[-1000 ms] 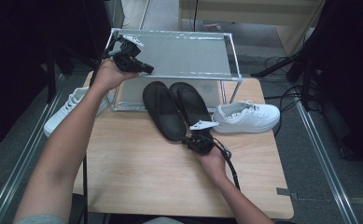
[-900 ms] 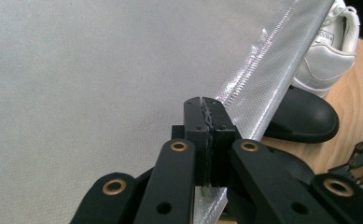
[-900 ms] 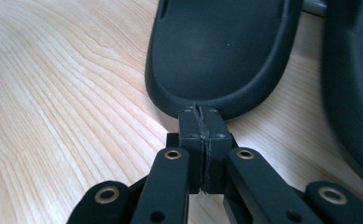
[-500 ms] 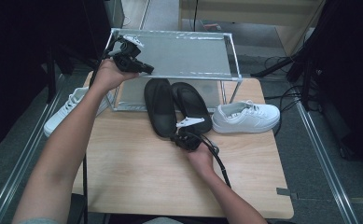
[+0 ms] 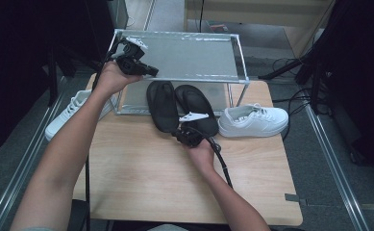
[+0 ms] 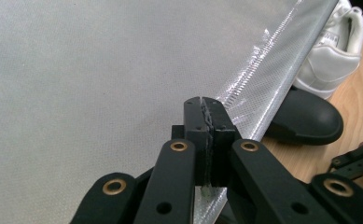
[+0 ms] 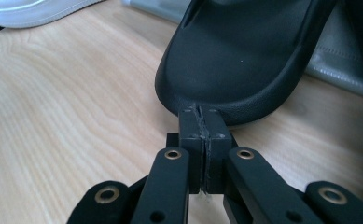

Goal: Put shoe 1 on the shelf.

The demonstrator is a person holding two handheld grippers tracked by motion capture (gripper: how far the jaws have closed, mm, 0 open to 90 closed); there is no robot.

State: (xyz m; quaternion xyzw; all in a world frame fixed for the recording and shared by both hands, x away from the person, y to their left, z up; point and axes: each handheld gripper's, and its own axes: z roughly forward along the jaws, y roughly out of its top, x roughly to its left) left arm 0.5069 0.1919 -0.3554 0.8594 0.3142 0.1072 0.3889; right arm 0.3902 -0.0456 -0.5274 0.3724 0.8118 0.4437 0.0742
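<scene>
Two black slippers lie side by side on the wooden table (image 5: 141, 187), toes under a metal rack (image 5: 184, 57): the left slipper (image 5: 161, 103) and the right slipper (image 5: 196, 108). My right gripper (image 5: 176, 134) is shut and empty, and its tips touch the left slipper's heel (image 7: 244, 56); in its own view the right gripper (image 7: 201, 112) rests low on the wood. My left gripper (image 5: 152, 73) hovers at the rack's front left edge. The left gripper (image 6: 202, 103) has its jaws shut over the mesh shelf (image 6: 100, 70) with nothing between them.
A white sneaker (image 5: 254, 120) stands on the table right of the slippers, also in the left gripper view (image 6: 333, 56). Another white sneaker (image 5: 71, 113) sits off the table's left edge. Bare wood spreads in front of the slippers.
My right gripper has slid left along the table from the right slipper's heel to the left slipper's heel. The left hand and the shoes have stayed put.
</scene>
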